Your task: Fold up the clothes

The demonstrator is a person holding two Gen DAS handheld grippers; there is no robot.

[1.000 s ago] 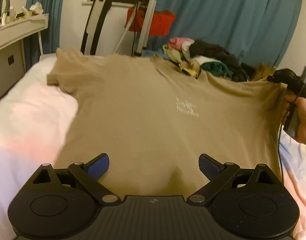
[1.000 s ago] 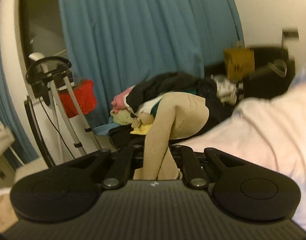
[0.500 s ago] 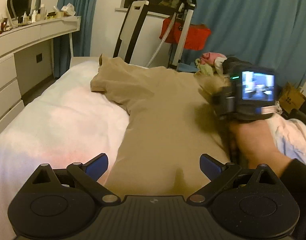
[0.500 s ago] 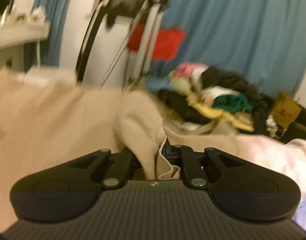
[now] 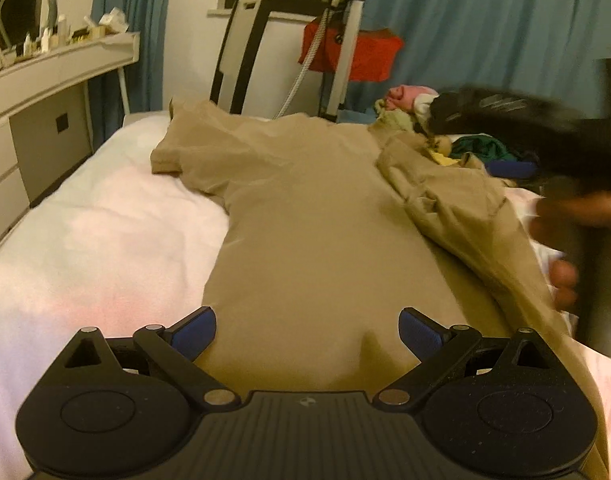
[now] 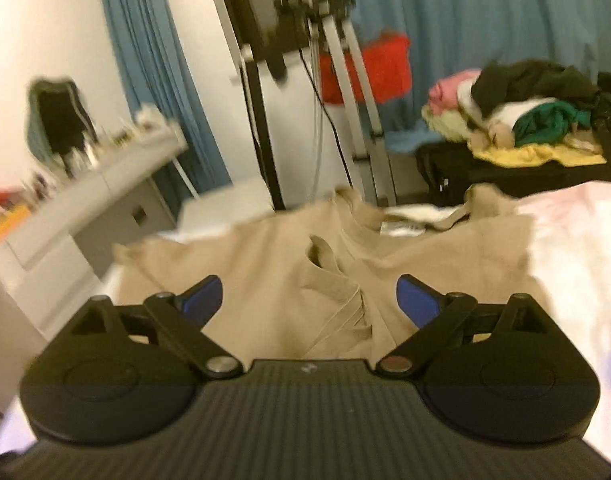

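Tan cotton T-shirt (image 5: 321,240): laid flat, lengthwise, on a bed (image 5: 97,240) covered in white-pink bedding. One short sleeve (image 5: 173,156) is spread out toward the left edge of the mattress; the right-hand side of the garment (image 5: 445,196) is turned over onto the body in a rumpled fold. In the right wrist view the folded-over sleeve (image 6: 337,292) is seen bunched, with the collar (image 6: 369,216) beyond it.

Left gripper (image 5: 307,330): jaws spread wide above the shirt's hem area, blue pads clear of the cloth, nothing pinched.

Right gripper (image 6: 309,300): jaws opening, already far apart; the bunched sleeve lies between and below them, and no pad is seen pressing on it. In the left wrist view this tool appears only as a dark blur at the right edge, with a hand (image 5: 565,276) partly seen.

Clothes pile (image 6: 521,120): mixed pink, black, green and yellow items, heaped beyond the bed.

Blue curtain (image 5: 485,20): hung behind. White dresser (image 5: 45,92): stood at left, small items on top.
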